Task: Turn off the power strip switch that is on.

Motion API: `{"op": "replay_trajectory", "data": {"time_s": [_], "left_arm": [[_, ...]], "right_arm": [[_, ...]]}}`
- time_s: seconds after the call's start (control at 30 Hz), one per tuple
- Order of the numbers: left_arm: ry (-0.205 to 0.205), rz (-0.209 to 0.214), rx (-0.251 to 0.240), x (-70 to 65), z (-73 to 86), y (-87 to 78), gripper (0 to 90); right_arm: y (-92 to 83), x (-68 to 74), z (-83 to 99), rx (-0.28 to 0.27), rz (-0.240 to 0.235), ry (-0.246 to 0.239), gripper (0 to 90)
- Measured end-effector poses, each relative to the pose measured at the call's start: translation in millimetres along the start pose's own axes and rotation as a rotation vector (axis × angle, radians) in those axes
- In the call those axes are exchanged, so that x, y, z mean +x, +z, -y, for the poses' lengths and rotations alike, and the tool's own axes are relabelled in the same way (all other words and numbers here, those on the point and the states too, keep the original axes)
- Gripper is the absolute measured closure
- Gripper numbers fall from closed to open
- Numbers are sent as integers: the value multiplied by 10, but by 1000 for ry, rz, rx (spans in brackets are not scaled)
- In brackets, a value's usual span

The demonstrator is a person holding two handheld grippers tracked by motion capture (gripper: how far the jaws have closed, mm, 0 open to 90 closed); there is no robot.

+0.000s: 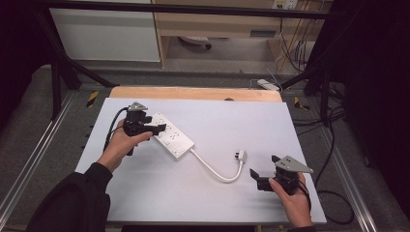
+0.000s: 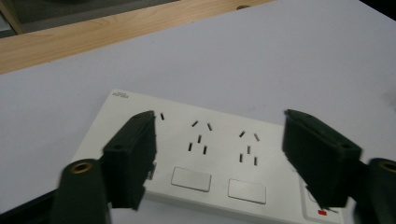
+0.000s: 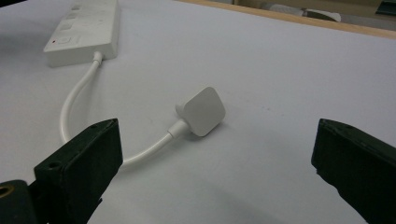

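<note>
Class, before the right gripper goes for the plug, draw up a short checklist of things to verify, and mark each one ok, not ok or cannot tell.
1. Right gripper open: ok.
2. Plug lying free on the white mat, nothing on it: ok.
3. Plug between the right jaws: not ok, it lies ahead.
4. Left gripper open above the power strip, not clamping it: ok.
5. Cable free of knots: ok.
6. Prong direction: cannot tell.

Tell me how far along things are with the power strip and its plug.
Already done: the power strip lies flat on the white table, cord curved, plug loose. In hand: nothing; the left gripper stands open over the strip, and the right gripper is open, facing the plug. Left: probably picking up the plug.
</note>
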State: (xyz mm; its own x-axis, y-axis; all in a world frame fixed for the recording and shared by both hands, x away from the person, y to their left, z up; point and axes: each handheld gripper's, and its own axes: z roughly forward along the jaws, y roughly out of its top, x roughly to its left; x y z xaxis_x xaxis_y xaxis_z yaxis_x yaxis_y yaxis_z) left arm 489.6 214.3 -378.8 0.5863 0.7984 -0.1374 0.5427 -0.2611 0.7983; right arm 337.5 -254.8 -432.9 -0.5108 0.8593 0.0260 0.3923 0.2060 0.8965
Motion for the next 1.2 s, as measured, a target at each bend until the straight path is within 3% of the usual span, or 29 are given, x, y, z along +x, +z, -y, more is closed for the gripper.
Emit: {"op": "replay_trajectory", "data": {"time_s": [0.2,0.73,1.2], "left_arm": [[-3,9,-14,2,-6,-58,97],[14,-20,-33,46,20,-347,95],[-1,-51,-44,77,115,-629,87]], "right_arm": [[0,0,-1,-2,0,-2,24],[4,0,-2,-3,-2,1,24],[4,3,-3,-2,-1,0,24]]}}
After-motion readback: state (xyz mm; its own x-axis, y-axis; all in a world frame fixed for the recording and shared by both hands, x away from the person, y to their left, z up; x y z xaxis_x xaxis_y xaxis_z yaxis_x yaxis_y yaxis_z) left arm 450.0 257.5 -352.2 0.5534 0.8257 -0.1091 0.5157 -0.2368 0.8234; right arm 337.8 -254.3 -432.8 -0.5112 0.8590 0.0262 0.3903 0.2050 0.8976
